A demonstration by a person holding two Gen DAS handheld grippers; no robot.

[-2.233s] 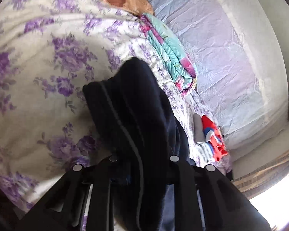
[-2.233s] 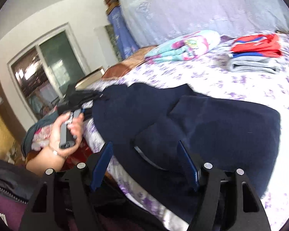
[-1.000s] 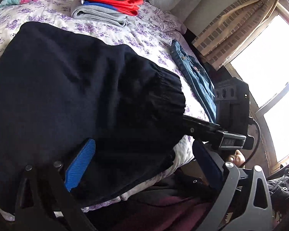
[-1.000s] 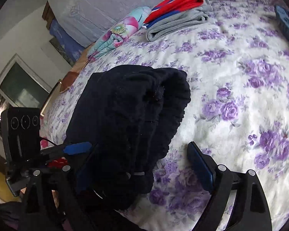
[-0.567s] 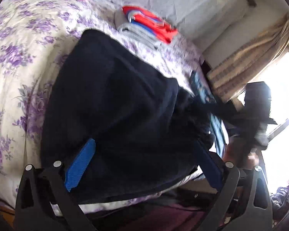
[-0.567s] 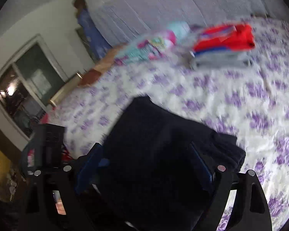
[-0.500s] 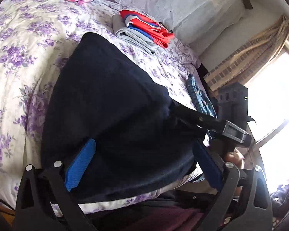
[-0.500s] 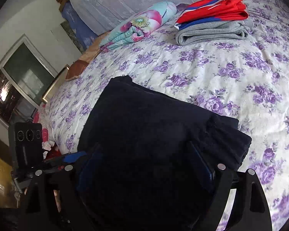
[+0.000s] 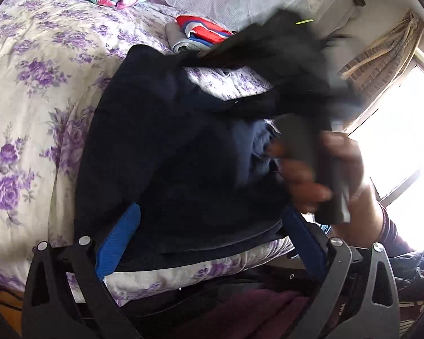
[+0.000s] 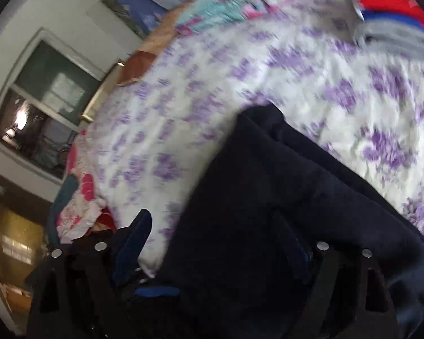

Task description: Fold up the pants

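The left gripper (image 9: 209, 243) is standing spread over the folded dark pants (image 9: 166, 147) lying on the floral bedspread (image 9: 28, 84). The right gripper (image 10: 212, 243) is narrowing around them, contact apparently unmade. Only the left view is showing the person's hand (image 9: 319, 175).

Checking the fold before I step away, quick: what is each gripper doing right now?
Left gripper: open, jaws wide over the dark pants, not pinching them.
Right gripper: jaws closing, pants between them, pads not yet pressing.
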